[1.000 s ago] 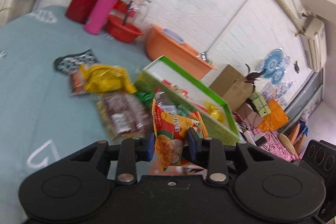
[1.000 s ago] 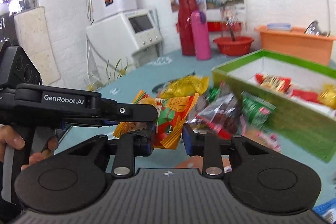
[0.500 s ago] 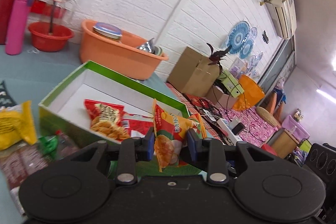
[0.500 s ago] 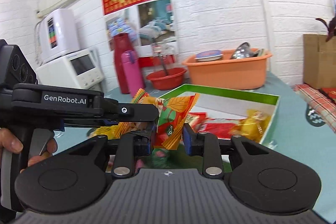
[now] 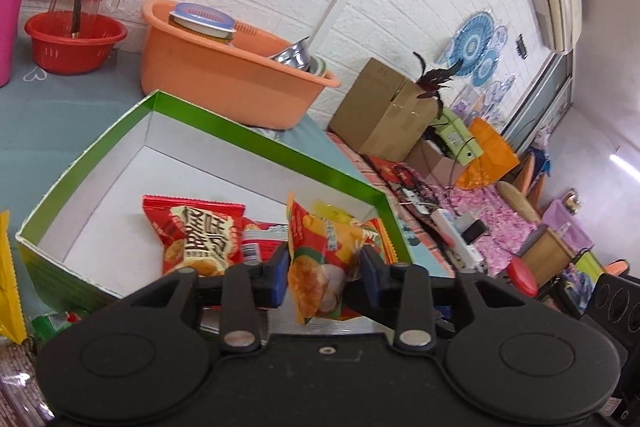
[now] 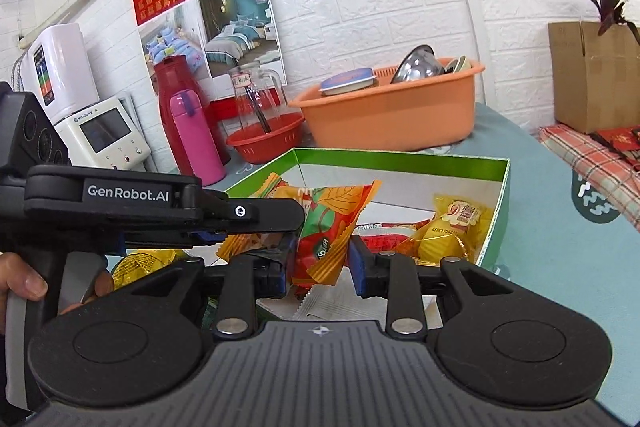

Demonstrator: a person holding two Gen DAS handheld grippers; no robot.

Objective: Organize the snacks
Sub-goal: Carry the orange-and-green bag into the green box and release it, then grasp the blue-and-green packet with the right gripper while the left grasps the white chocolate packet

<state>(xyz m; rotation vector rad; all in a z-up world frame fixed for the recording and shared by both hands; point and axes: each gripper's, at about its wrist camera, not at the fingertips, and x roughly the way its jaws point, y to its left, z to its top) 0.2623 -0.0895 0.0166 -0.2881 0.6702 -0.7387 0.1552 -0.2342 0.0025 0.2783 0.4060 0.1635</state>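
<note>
Two packets hang over the green box [image 5: 224,125], one between each pair of my jaws. My left gripper [image 5: 323,273] and right gripper [image 6: 321,263] have just been opening, pads off the orange packet [image 5: 320,259] and red packet [image 6: 328,235]. Next I draw back clear. Whether either wrapper clings to a pad, I cannot tell.

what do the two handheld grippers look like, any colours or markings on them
Both are matte black plastic. The left gripper has two round discs on its body, silver pivot screws and blue pads on its fingers. The right gripper looks alike, but with a grey ribbed top plate bearing a small compass-like mark. Seen side-on from the right wrist view, the left one carries white "GenRobot.AI" lettering and a grey trigger under the hand.
</note>
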